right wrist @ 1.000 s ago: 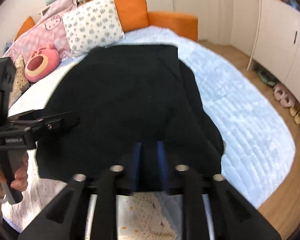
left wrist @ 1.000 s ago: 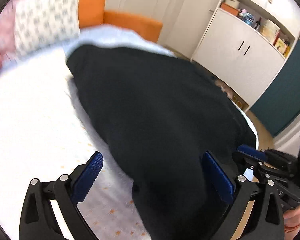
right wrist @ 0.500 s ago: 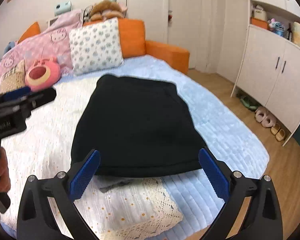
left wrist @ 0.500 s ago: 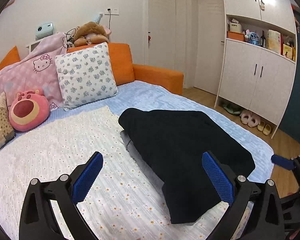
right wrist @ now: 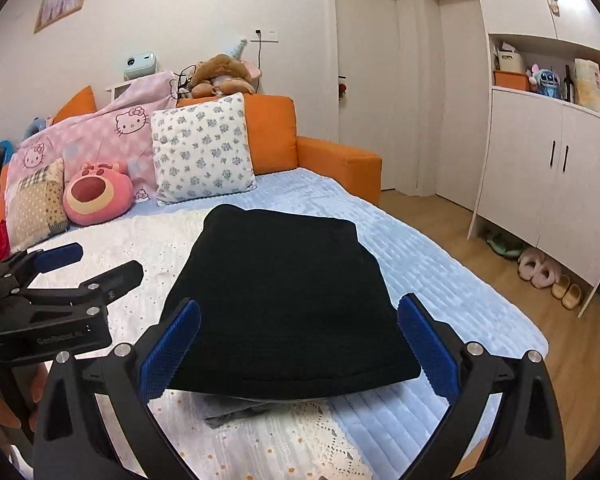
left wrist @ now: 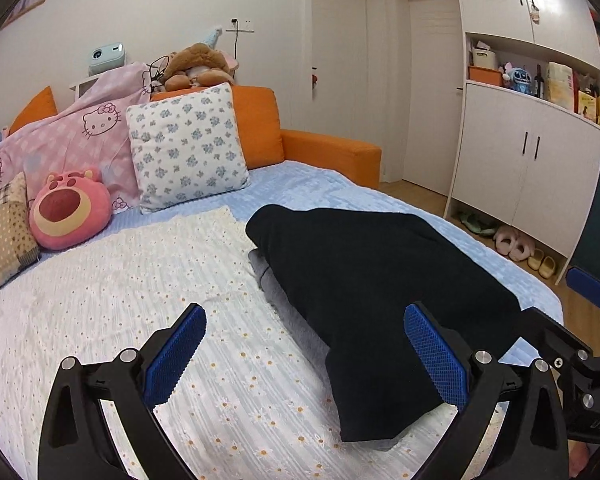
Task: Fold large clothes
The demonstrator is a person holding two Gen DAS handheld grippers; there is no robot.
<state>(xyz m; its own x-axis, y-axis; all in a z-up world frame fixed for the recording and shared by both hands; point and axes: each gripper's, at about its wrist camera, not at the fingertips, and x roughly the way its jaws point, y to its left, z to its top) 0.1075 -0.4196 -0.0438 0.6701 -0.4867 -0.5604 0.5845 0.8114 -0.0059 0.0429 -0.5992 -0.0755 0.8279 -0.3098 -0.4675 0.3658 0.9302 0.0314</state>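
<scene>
A black garment lies folded flat on the bed, partly on a white flowered sheet and partly on the blue quilt. A grey bit of cloth pokes out from under its near edge. My left gripper is open and empty, held above the sheet at the garment's left side. My right gripper is open and empty, above the garment's near hem. The left gripper also shows at the left of the right wrist view.
Pillows and a pink plush line the orange headboard at the back. A white cabinet stands at the right, with slippers on the wooden floor below it. The bed's edge drops off at the right.
The right gripper let go of the garment's hem and opened. Both grippers pulled back and up from the garment, which now lies flat on the bed.
</scene>
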